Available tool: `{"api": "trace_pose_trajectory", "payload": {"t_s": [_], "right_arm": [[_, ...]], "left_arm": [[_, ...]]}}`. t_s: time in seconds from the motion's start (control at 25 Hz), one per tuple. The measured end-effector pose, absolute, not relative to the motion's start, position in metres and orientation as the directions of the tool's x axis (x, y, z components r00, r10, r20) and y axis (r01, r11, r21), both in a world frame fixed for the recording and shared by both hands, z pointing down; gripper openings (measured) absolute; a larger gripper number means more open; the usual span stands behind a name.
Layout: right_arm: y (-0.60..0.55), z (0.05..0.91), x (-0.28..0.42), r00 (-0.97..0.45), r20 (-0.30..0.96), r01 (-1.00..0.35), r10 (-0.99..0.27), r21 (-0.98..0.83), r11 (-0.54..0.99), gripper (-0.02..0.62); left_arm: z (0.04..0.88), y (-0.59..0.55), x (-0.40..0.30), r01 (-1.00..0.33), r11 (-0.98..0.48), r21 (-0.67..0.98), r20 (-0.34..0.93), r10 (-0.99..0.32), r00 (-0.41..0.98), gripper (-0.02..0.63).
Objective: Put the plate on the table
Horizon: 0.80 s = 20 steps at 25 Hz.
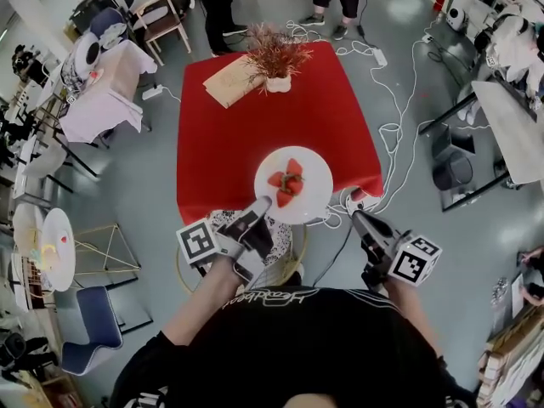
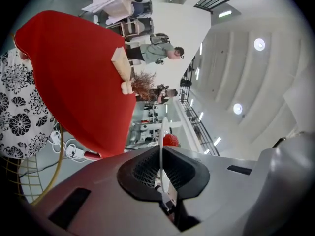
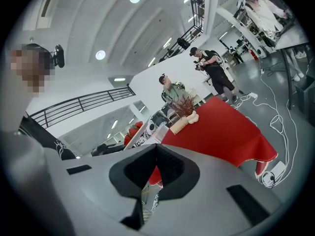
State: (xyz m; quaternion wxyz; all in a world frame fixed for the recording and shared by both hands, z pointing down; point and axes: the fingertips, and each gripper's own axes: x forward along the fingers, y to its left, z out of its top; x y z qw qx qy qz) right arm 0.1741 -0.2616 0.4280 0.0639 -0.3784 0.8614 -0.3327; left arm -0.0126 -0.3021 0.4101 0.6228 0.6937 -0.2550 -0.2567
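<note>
White and stiff, likely brittle, the plate [image 1: 318, 195] of strawberries [image 1: 286, 185] hangs over the near edge of the red surface [image 1: 255, 134], its rim pinched by the left gripper [image 1: 262, 204]; the right gripper [image 1: 355, 216] has jaws together, empty.

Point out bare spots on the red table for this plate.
The table is bare red cloth across its middle, left and right, between the plant pot and the near edge. Crowded only at the far edge: the brown board beside the pot.
</note>
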Motion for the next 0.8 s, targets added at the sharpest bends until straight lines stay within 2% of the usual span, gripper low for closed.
{"api": "trace_pose_trajectory", "payload": {"t_s": [0.8], "right_arm": [[-0.316,0.471,0.159,-0.685,0.256,-0.643,-0.682,-0.652,0.401,0.008]], "left_arm": [[0.470,-0.438,-0.042,-0.044,-0.107,0.993,-0.049,-0.735,0.676,0.015]]}}
